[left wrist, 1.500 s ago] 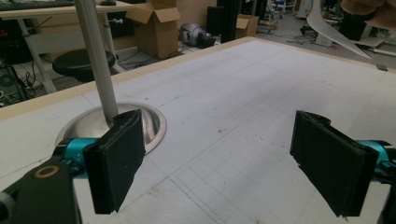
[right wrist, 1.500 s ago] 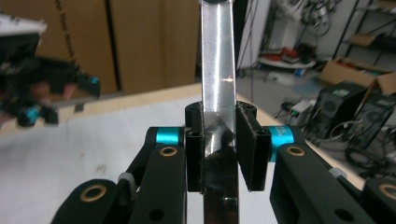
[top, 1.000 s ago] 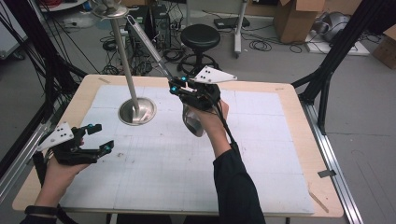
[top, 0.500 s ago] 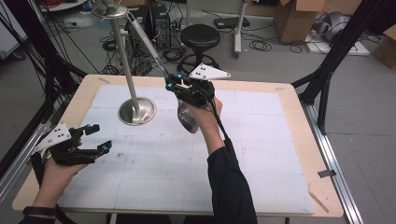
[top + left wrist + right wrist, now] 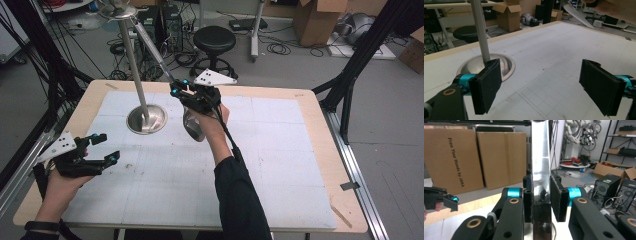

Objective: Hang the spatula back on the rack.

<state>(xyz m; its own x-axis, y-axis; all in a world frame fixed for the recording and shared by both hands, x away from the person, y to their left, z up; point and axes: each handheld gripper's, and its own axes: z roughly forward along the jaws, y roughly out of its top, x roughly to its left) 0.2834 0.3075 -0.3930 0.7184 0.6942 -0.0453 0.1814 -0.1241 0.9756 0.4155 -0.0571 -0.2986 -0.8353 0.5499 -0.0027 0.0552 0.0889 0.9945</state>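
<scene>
Both differ: right gripper (image 5: 541,195) clamps a cut-off shiny handle (image 5: 540,170); left gripper (image 5: 549,87) gapes empty.

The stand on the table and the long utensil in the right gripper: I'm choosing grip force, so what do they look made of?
Stand: apparently polished metal; its dished base mirrors light, its pole looks brushed grey. Utensil: likely stainless steel, its flat handle mirror-bright between the right gripper pads. Both look hard and slick.

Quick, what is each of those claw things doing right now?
Left gripper: open, holding nothing.
Right gripper: closed on a shiny metal ladle.
</scene>
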